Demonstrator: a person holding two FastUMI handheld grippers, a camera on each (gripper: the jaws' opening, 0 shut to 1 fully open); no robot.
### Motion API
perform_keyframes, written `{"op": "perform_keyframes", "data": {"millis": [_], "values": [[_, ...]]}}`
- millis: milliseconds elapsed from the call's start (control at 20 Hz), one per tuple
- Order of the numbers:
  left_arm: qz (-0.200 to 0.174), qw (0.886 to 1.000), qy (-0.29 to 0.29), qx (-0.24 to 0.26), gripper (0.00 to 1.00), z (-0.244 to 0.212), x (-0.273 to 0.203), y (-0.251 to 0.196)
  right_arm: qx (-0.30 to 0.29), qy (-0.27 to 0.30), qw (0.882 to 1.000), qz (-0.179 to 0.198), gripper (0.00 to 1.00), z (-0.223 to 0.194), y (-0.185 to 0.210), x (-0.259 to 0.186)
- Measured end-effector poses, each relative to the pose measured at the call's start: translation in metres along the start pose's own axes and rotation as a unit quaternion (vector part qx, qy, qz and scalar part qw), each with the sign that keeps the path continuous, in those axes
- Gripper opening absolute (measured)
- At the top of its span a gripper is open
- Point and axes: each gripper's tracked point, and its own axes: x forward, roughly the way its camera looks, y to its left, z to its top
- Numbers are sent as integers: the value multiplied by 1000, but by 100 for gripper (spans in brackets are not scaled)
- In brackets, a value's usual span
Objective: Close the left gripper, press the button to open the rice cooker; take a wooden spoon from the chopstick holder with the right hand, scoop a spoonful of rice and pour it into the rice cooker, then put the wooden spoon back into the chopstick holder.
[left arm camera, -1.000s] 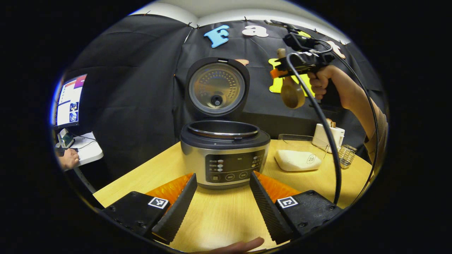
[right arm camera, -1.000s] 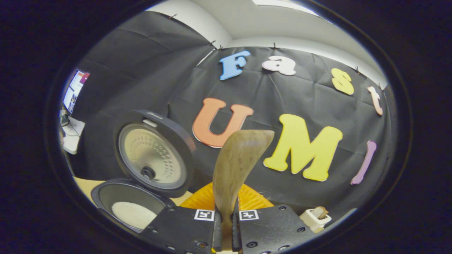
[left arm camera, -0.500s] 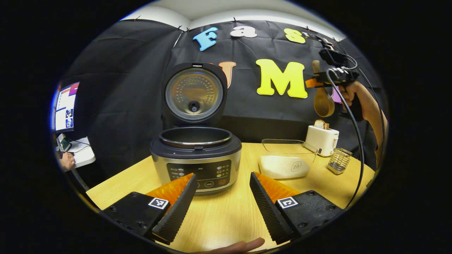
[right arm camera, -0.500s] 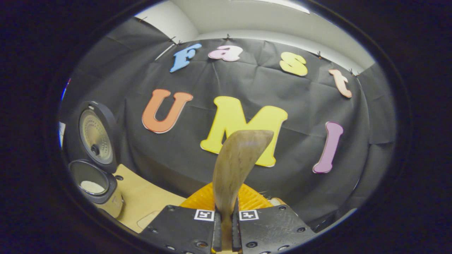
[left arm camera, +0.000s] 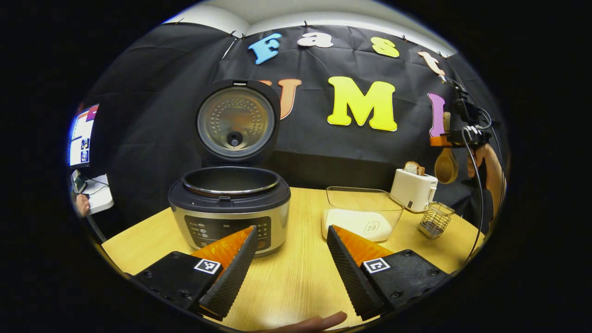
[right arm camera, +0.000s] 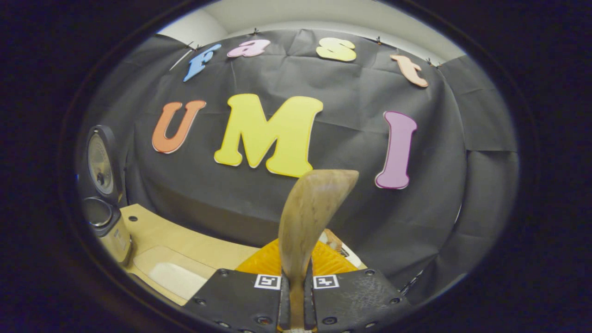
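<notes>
In the left gripper view, the left gripper [left arm camera: 290, 259] sits at the bottom of the frame with its two fingers spread wide apart, holding nothing, above the light wooden table [left arm camera: 296, 282]. Left of centre stands the round black-and-silver rice cooker [left arm camera: 230, 203], its lid raised upright. Right of centre is a clear plastic container of white rice [left arm camera: 363, 218], then a small white toaster [left arm camera: 413, 188] and a small wire chopstick holder [left arm camera: 435, 220] toward the right edge. At the far right, a hand [left arm camera: 483, 159] holds the right gripper [left arm camera: 441, 140] high over the chopstick holder, with the wooden spoon [left arm camera: 446, 159] hanging bowl-down from it.

In the right gripper view, the right gripper [right arm camera: 296, 300] at bottom centre has its fingers pressed tight on the wooden spoon's [right arm camera: 309, 217] handle. The rice cooker [right arm camera: 105, 203] shows at the left edge, the rice container [right arm camera: 166, 273] at lower left.
</notes>
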Motion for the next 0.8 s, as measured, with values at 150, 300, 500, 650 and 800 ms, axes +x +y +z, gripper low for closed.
{"op": "perform_keyframes", "data": {"millis": [150,300,500,650,800], "values": [[5,1000,2,2,96,-2,1,-2,23,20,1000,8,11,-23,-14,6],[3,1000,9,0,96,-7,2,-8,42,39,998,10,11,-43,-26,13],[14,1000,-1,11,96,-1,2,-8,73,51,996,22,11,-64,-33,11],[13,1000,-12,10,96,8,1,-13,89,59,994,33,11,-74,-34,10],[13,1000,-17,12,100,10,0,-16,115,64,990,41,11,-84,-35,9]]}}
